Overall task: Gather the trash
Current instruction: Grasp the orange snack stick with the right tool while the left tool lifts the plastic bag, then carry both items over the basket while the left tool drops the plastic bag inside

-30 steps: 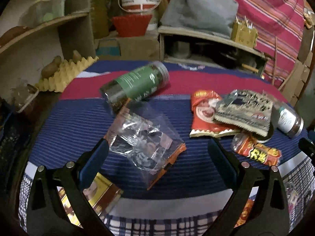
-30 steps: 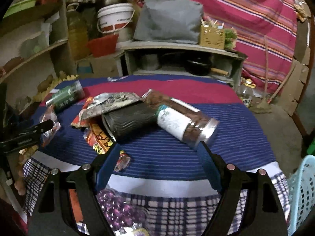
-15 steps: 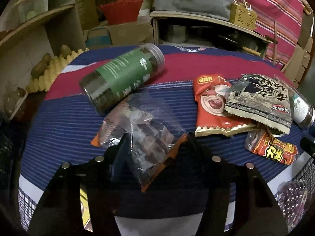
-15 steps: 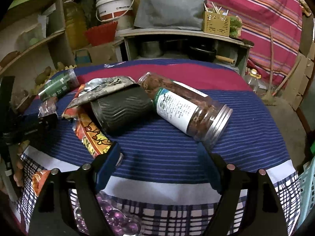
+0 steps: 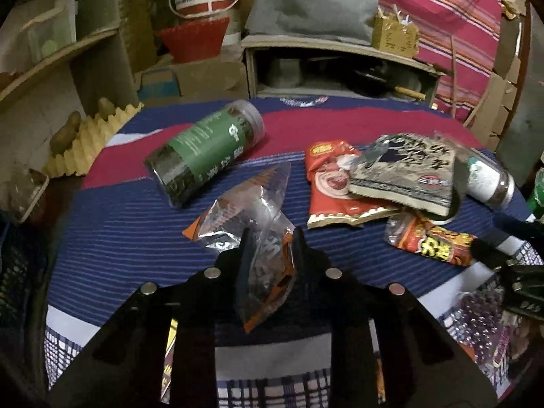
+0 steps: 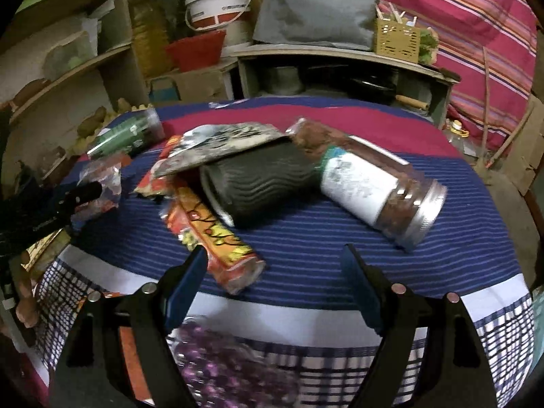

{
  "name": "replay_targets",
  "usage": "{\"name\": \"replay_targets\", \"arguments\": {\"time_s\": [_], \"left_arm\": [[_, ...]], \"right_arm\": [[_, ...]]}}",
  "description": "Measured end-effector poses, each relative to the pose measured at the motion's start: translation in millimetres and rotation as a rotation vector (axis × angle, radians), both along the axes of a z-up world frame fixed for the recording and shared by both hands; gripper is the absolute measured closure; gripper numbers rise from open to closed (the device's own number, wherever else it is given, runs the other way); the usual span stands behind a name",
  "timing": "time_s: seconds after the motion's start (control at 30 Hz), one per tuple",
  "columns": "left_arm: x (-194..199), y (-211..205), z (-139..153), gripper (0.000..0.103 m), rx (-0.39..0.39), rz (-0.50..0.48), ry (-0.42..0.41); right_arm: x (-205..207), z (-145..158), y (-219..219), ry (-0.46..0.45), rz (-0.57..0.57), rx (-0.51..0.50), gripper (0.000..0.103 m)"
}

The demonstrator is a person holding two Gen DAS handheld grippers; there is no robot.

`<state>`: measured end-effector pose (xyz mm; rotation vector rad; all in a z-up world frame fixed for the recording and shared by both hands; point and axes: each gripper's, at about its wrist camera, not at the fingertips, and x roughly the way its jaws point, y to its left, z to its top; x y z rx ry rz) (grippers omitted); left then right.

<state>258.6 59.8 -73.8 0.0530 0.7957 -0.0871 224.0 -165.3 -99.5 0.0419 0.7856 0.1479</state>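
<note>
Jaws of the left gripper [image 5: 270,238] are clamped on the clear wrapper [image 5: 251,210], its length pointing toward the green jar [image 5: 204,156], while the right gripper [image 6: 273,265] is held open.

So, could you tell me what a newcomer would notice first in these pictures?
Probably the left gripper, shut on a crinkled clear wrapper near the table's front edge. Next, the heap of snack packets to its right, and the green-labelled jar lying on its side behind.

Bare striped cloth [image 6: 306,258] between right jaws; cup [image 6: 261,183], jar [image 6: 374,183] beyond.
</note>
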Motion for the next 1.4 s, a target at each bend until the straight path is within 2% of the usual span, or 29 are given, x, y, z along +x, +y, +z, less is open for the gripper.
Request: {"name": "replay_targets", "arguments": {"time_s": [0.2, 0.23, 0.27, 0.3, 0.43, 0.5, 0.57, 0.63, 0.77, 0.9, 1.1, 1.4], "left_arm": [[-8.4, 2.9, 4.8, 0.081, -0.018, 0.005, 0.000], [-8.9, 3.6, 4.6, 0.081, -0.019, 0.010, 0.002], [-9.1, 5.4, 4.5, 0.081, -0.022, 0.015, 0.003], [-9.4, 6.8, 4.5, 0.081, -0.024, 0.020, 0.004], [-10.6, 11.0, 7.3, 0.081, -0.036, 0.035, -0.001], [-12.3, 11.7, 9.6, 0.081, -0.039, 0.043, -0.007], [-14.2, 11.4, 12.5, 0.081, -0.051, 0.048, -0.007], [-17.2, 7.1, 16.6, 0.081, -0.050, 0.049, -0.012], [-27.2, -12.1, 27.8, 0.081, -0.034, 0.024, -0.034], [-45.2, -42.5, 38.9, 0.081, -0.007, -0.029, -0.064], [-72.3, -97.5, 49.5, 0.081, -0.020, -0.132, -0.092], [-104.1, -202.9, 56.1, 0.081, -0.029, -0.321, -0.131]], "right_arm": [[9.0, -10.2, 17.2, 0.046, 0.027, -0.039, 0.026], [11.0, -11.7, 20.0, 0.056, 0.035, -0.044, 0.031], [12.3, -13.1, 22.3, 0.064, 0.045, -0.047, 0.045], [14.3, -15.0, 25.6, 0.080, 0.066, -0.045, 0.050], [9.5, -14.1, 31.1, 0.069, 0.110, -0.048, 0.067], [7.1, -12.1, 29.9, 0.069, 0.120, -0.041, 0.070], [1.8, -7.6, 26.6, 0.059, 0.125, -0.026, 0.082], [-6.2, 0.7, 19.7, 0.050, 0.129, 0.000, 0.082], [-26.8, 16.3, 5.8, 0.030, 0.143, -0.018, 0.083], [-50.1, 32.5, -26.4, 0.010, 0.101, -0.001, 0.084], [-96.4, 52.6, -96.9, -0.017, -0.049, 0.009, 0.084], [-171.4, 56.6, -192.9, -0.065, -0.284, 0.030, 0.084]]}}
